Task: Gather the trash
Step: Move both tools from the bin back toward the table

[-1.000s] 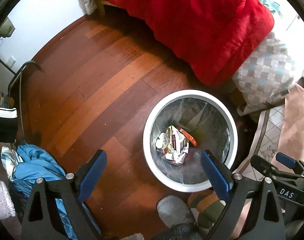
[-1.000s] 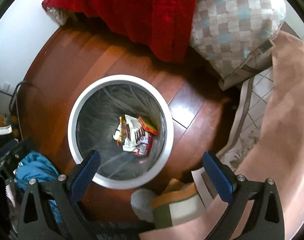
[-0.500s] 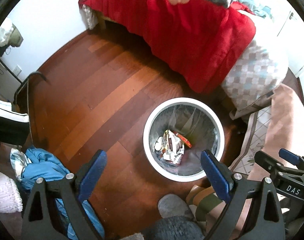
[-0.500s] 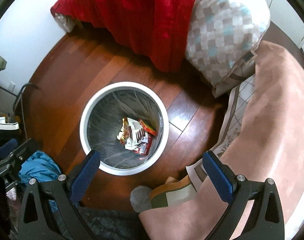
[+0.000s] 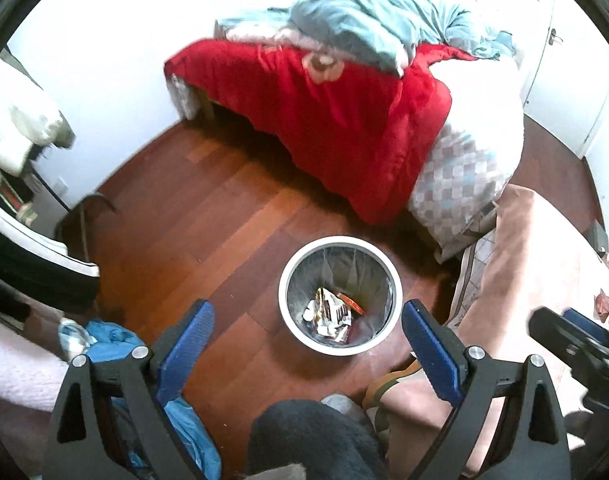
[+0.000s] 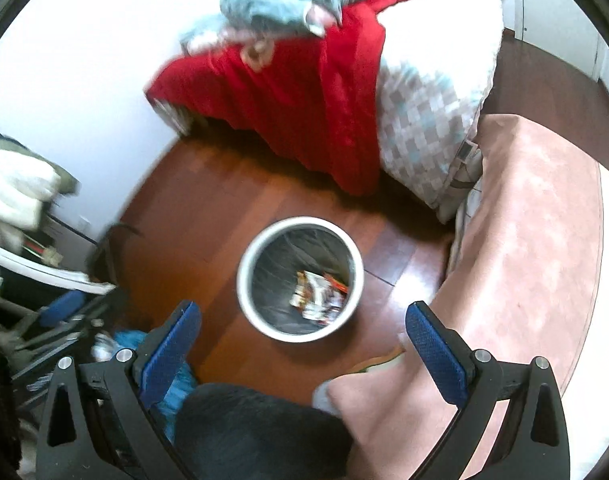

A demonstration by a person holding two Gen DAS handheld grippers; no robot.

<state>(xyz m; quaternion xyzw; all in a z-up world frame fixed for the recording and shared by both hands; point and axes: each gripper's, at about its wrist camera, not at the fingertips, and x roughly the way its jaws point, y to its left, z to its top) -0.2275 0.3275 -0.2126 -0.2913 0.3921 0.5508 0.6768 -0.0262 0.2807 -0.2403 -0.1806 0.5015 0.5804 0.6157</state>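
A white round trash bin (image 5: pixel 288 280) with a dark liner stands on the wooden floor and holds crumpled snack wrappers (image 5: pixel 331 314). It also shows in the right wrist view (image 6: pixel 244 272) with the wrappers (image 6: pixel 318 294) inside. My left gripper (image 5: pixel 307 326) is open and empty, high above the bin. My right gripper (image 6: pixel 303 330) is open and empty, also high above it. The right gripper also shows at the right edge of the left wrist view (image 5: pixel 576 340).
A bed with a red blanket (image 5: pixel 324 116) and a checked cover (image 5: pixel 460 176) stands behind the bin. A pink cloth surface (image 6: pixel 524 260) lies to the right. Blue clothing (image 5: pixel 116 340) lies on the floor at left, beside a white-edged desk (image 5: pixel 32 236).
Both grippers have risen well away from the bin, which looks smaller now. More of the bed and room has come into view. Both stay open and empty.
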